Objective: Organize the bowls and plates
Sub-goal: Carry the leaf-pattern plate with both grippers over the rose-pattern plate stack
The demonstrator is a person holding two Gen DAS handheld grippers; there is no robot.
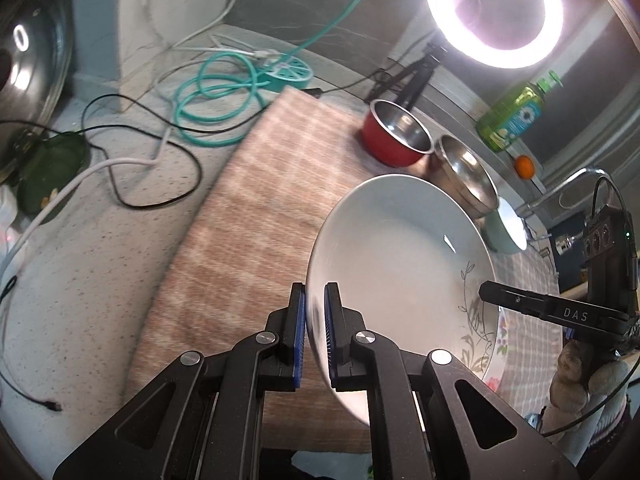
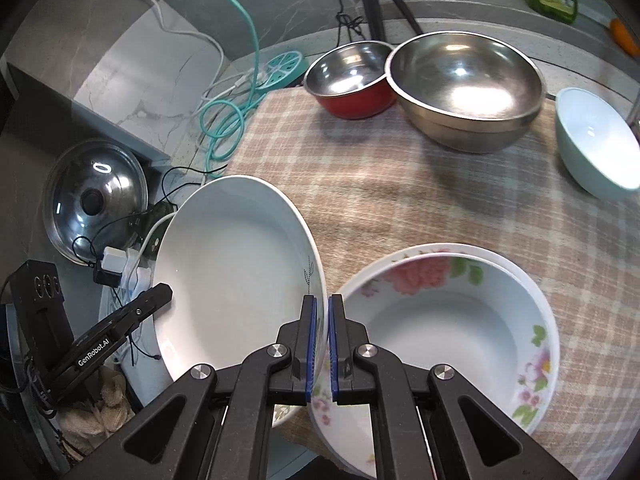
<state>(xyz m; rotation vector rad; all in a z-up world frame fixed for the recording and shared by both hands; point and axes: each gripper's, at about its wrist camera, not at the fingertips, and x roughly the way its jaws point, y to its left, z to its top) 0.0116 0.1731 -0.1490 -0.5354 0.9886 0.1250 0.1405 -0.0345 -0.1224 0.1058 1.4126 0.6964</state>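
Note:
A white plate with a grey leaf sprig (image 1: pixel 400 256) (image 2: pixel 236 272) hangs tilted above the checked cloth, held from both sides. My left gripper (image 1: pixel 315 289) is shut on its near rim, and my right gripper (image 2: pixel 323 300) is shut on the rim beside the sprig. Each gripper shows at the plate's far edge in the other wrist view. Two flowered plates (image 2: pixel 452 320) lie stacked on the cloth, just right of the held plate. Behind them stand a red bowl (image 2: pixel 348 80) (image 1: pixel 396 136), a large steel bowl (image 2: pixel 464 88) (image 1: pixel 468 176) and a pale green bowl (image 2: pixel 596 140).
The checked cloth (image 2: pixel 400 184) covers the counter. Left of it lie a coiled teal cable (image 1: pixel 216 100), white and black cords, and a glass pot lid (image 2: pixel 96 200). A ring light on a tripod (image 1: pixel 496 12) and a green bottle (image 1: pixel 516 116) stand at the back.

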